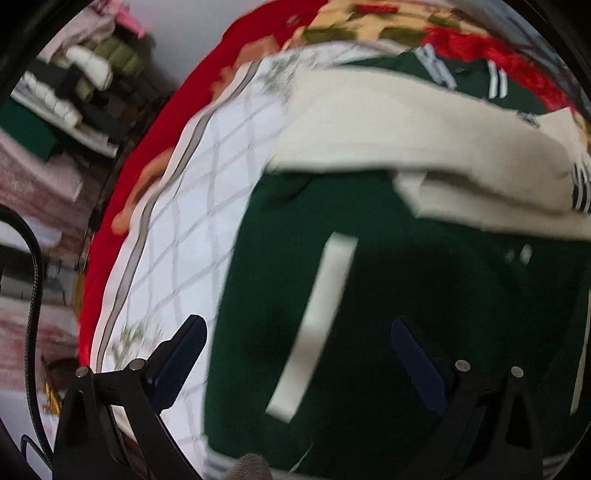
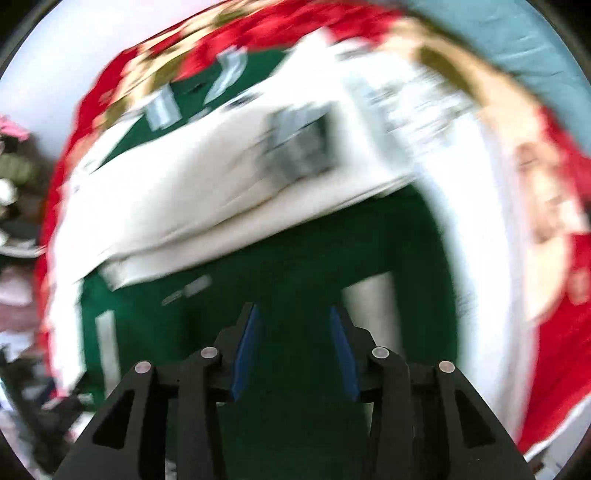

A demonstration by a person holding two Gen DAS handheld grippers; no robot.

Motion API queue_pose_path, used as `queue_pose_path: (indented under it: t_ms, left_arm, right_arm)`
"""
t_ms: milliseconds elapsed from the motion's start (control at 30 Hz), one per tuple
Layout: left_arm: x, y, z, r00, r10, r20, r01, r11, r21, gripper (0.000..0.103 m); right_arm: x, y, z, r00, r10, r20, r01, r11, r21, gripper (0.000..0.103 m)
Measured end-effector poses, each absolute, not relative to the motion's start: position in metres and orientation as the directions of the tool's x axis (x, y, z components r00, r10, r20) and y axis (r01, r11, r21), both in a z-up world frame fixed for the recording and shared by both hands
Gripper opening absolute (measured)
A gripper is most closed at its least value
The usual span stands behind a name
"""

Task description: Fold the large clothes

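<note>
Green jacket (image 1: 369,295) flat on bed, cream sleeves (image 1: 369,122) folded across. Left gripper (image 1: 299,328) wide apart, empty. Right gripper (image 2: 293,314) part open, empty. Soft, floppy, bulky: pinch hem edge.

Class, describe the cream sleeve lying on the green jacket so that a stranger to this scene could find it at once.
Start at the red floral blanket and the white checked sheet spread over it. On the sheet lies a dark green jacket, and the cream sleeve lies folded across its upper half. It alone is a broad pale band ending in a dark striped cuff.
</note>
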State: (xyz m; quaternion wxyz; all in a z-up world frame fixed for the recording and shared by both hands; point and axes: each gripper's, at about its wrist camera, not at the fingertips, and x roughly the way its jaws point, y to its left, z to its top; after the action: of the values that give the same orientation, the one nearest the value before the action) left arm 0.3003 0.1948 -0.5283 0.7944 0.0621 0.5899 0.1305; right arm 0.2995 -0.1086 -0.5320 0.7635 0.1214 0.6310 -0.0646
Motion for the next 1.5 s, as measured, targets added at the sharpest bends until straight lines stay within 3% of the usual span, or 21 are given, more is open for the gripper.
queue_pose_path:
  t_ms: [133,233,267,333,433,533,667,767,833,900,1067,1100,1133,1167,1200,1367,1500]
  left_arm:
    - [0.336,0.162,-0.545,0.32,0.284,-0.904,-0.096,0.959,0.267,0.103]
    - [0.357,0.149,-0.563,0.324,0.303,-0.896,-0.084,0.953,0.292,0.103]
    - [0.362,0.149,-0.57,0.327,0.314,-0.891,-0.088,0.949,0.302,0.103]
    - [0.368,0.154,-0.58,0.321,0.338,-0.885,-0.1,0.941,0.324,0.103]
    - [0.371,0.177,-0.597,0.25,0.333,-0.909,-0.146,0.941,0.304,0.103]
    - [0.366,0.188,-0.588,0.237,0.313,-0.92,-0.174,0.945,0.277,0.103]
    - [0.354,0.194,-0.553,0.285,0.299,-0.911,-0.197,0.948,0.249,0.103]
    - [0.356,0.2,-0.536,0.314,0.333,-0.889,-0.242,0.934,0.264,0.103]
    - [0.363,0.204,-0.535,0.321,0.376,-0.869,-0.272,0.916,0.295,0.103]
    - [0.375,0.212,-0.539,0.301,0.392,-0.869,-0.311,0.902,0.3,0.103]
    - [0.396,0.231,-0.533,0.316,0.441,-0.84,-0.375,0.871,0.317,0.103]
    - [0.398,0.233,-0.53,0.32,0.446,-0.836,-0.381,0.868,0.318,0.103]
    - [0.401,0.235,-0.527,0.327,0.451,-0.831,-0.386,0.866,0.318,0.103]
    - [0.403,0.237,-0.525,0.331,0.453,-0.828,-0.386,0.865,0.319,0.103]
    - [0.405,0.238,-0.523,0.334,0.453,-0.826,-0.382,0.867,0.321,0.103]
    - [0.417,0.238,-0.514,0.354,0.437,-0.827,-0.372,0.877,0.304,0.103]
    - [0.44,0.236,-0.52,0.363,0.436,-0.823,-0.361,0.881,0.307,0.103]
  right_arm:
    - [0.332,-0.163,-0.551,0.164,-0.102,-0.981,0.262,0.963,-0.056,0.043]
    - [0.357,-0.154,-0.582,0.114,-0.132,-0.985,0.234,0.967,-0.102,0.042]
    - [0.363,-0.158,-0.587,0.128,-0.148,-0.981,0.245,0.963,-0.114,0.036]
    - [0.369,-0.176,-0.605,0.101,-0.216,-0.971,0.31,0.934,-0.176,0.034]
    - [0.365,-0.199,-0.631,0.042,-0.12,-0.992,0.421,0.902,-0.091,0.035]
    - [0.361,-0.193,-0.614,0.021,-0.146,-0.989,0.385,0.914,-0.127,0.035]
    - [0.341,-0.189,-0.567,0.111,-0.079,-0.991,0.404,0.914,-0.027,0.036]
    - [0.348,-0.185,-0.547,0.212,0.106,-0.971,0.41,0.893,0.187,0.037]
    - [0.37,-0.175,-0.549,0.259,0.241,-0.935,0.376,0.867,0.328,0.045]
    - [0.391,-0.165,-0.557,0.303,0.29,-0.908,0.369,0.843,0.393,0.068]
    - [0.443,-0.146,-0.612,0.203,0.326,-0.923,0.422,0.822,0.383,0.071]
    - [0.446,-0.14,-0.62,0.18,0.328,-0.927,0.428,0.823,0.374,0.069]
    - [0.447,-0.135,-0.621,0.183,0.301,-0.936,0.41,0.842,0.351,0.059]
    - [0.45,-0.136,-0.624,0.184,0.269,-0.945,0.389,0.863,0.321,0.029]
    - [0.451,-0.135,-0.622,0.189,0.244,-0.951,0.375,0.878,0.299,0.017]
    - [0.442,-0.165,-0.58,0.313,0.125,-0.941,0.457,0.849,0.265,0.014]
    - [0.457,-0.189,-0.585,0.277,0.036,-0.96,0.504,0.846,0.177,0.015]
